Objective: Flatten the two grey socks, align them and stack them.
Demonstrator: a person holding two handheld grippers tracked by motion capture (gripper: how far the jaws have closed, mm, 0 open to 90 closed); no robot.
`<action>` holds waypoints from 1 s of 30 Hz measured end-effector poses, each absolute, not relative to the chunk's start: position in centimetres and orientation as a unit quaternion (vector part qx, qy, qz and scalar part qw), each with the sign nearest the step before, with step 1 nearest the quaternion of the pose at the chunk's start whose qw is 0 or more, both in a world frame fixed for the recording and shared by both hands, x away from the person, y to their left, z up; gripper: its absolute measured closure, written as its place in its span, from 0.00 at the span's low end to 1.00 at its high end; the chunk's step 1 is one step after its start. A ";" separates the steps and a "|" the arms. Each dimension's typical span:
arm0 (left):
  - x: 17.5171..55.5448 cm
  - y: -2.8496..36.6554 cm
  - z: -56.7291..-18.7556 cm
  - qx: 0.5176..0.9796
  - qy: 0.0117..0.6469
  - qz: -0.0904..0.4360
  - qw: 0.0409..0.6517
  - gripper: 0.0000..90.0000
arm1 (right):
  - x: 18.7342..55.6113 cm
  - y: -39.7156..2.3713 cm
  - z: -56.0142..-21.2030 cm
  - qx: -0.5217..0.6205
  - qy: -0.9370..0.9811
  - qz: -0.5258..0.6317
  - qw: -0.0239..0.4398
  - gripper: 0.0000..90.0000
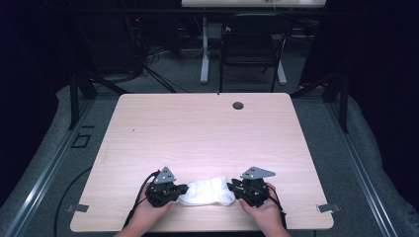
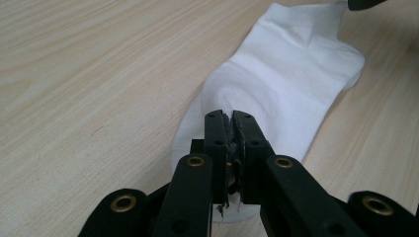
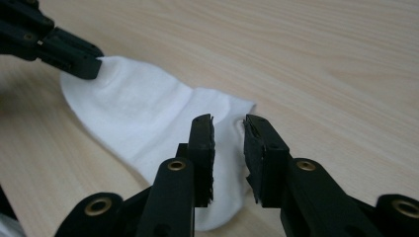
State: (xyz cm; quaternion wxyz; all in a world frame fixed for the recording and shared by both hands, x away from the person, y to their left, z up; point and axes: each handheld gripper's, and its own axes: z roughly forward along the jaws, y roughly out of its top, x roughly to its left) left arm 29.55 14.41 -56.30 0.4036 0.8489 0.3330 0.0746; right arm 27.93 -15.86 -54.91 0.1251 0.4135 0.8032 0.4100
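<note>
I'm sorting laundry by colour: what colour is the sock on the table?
The sock is plain white, with no pattern; the left gripper view shows it best.

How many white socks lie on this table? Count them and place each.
1: a white sock lies flat near the table's front edge, between the left tool and right tool; none seems hidden.

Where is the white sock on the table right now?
In the high view the white sock lies flat near the table's near edge, between the left gripper, which pinches one end, and the right gripper at the other.
</note>
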 end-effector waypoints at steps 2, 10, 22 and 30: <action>29.5 14.4 -56.2 0.848 0.333 0.073 0.405 0.95 | 27.9 -15.3 -55.3 0.401 0.816 0.401 0.115 0.84; 29.2 14.3 -56.1 0.852 0.327 0.071 0.403 0.95 | 28.3 -14.2 -56.7 0.386 0.845 0.357 0.092 0.86; 29.1 14.1 -57.2 0.865 0.330 0.062 0.374 0.93 | 28.4 -14.0 -57.1 0.399 0.842 0.354 0.083 0.85; 29.3 14.3 -57.4 0.865 0.332 0.059 0.372 0.90 | 28.4 -14.0 -57.1 0.399 0.842 0.355 0.083 0.85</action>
